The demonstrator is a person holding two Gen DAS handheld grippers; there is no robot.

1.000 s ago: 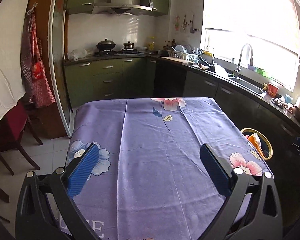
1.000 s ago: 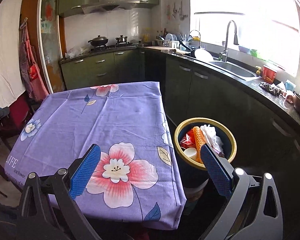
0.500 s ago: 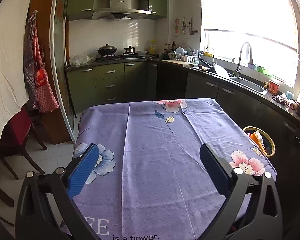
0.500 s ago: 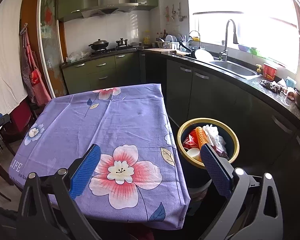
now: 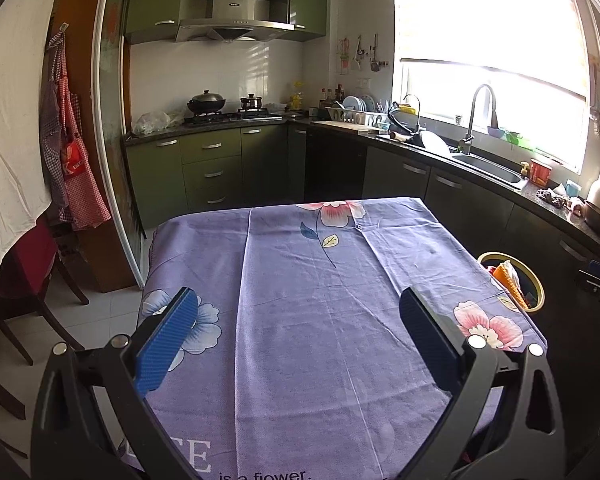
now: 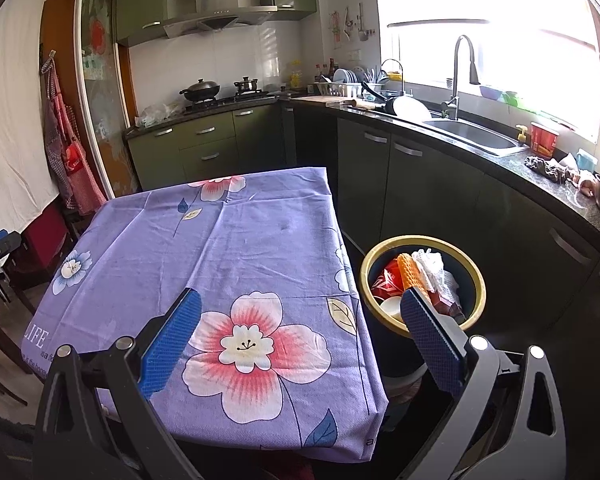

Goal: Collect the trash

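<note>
Only right tongs view shows trash filling bin.

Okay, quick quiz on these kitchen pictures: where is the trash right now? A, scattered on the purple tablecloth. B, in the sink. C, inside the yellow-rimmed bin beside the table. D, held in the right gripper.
C: the right wrist view shows the trash, red, orange and white pieces, inside the yellow-rimmed bin beside the table, while the purple tablecloth is bare and the right gripper is open and holds nothing.
</note>
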